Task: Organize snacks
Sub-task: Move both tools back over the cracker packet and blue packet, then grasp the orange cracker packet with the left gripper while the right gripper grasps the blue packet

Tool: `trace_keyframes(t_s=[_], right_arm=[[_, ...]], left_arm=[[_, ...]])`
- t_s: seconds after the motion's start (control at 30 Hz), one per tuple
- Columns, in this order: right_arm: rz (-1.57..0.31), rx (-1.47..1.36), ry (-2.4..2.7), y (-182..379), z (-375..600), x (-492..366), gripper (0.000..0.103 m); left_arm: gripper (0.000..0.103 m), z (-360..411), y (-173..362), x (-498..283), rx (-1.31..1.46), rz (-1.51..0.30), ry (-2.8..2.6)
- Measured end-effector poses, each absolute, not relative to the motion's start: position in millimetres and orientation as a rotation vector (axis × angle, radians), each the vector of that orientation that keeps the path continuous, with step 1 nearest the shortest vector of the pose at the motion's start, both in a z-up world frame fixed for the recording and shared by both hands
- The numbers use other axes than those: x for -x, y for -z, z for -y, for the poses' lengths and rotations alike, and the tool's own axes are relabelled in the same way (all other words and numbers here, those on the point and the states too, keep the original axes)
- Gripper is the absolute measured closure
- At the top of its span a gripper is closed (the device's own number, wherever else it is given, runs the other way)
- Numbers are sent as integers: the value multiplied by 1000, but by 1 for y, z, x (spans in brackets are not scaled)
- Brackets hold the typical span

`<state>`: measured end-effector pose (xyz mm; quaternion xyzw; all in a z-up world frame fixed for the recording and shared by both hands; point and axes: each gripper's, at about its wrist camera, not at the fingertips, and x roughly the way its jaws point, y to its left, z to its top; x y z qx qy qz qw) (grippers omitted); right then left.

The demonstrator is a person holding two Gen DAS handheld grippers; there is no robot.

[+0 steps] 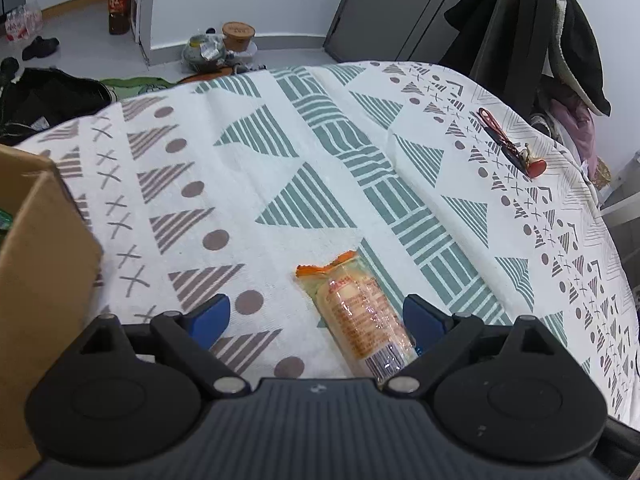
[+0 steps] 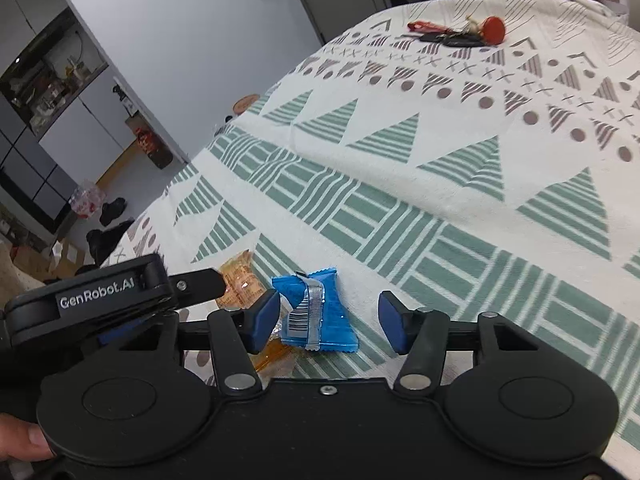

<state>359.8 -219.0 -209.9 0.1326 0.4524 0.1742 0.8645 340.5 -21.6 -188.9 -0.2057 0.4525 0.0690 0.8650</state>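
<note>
An orange-and-clear snack packet [image 1: 360, 312] lies on the patterned tablecloth between the blue pads of my left gripper [image 1: 318, 318], which is open and reaches around it, the right pad close beside it. In the right wrist view a blue snack packet [image 2: 320, 312] lies flat between the pads of my open right gripper [image 2: 328, 322], nearer the left pad. The orange snack packet [image 2: 240, 284] shows there too, partly hidden behind the left gripper's black body [image 2: 104, 296].
A cardboard box [image 1: 40, 280] stands at the table's left edge. Keys with a red fob [image 1: 516, 148] lie at the far right; the keys [image 2: 460, 34] also show in the right view. A coat-draped chair [image 1: 540, 40] and floor clutter [image 1: 216, 48] lie beyond the table. A hand [image 2: 24, 444] grips the right handle.
</note>
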Motion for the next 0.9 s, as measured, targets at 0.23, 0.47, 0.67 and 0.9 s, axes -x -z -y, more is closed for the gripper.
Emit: trace_keyframes(t_s=[0.23,0.47,0.67,0.9], right_arm=[[-962,-247,-385,220,212,-364,63],[-957,-268,-383,221,219,-364,68],[-959,-243,-331,219,225,-362,68],[-963,-208,-288,215,229,-355,68]], left_arm=[[9,30,199,-353,431,-970,-135],[9,44,201,-359,384,-973,-145],[9,53,207,-358,306,-989,-151],[13,55,209,-355,264,-999,-162]])
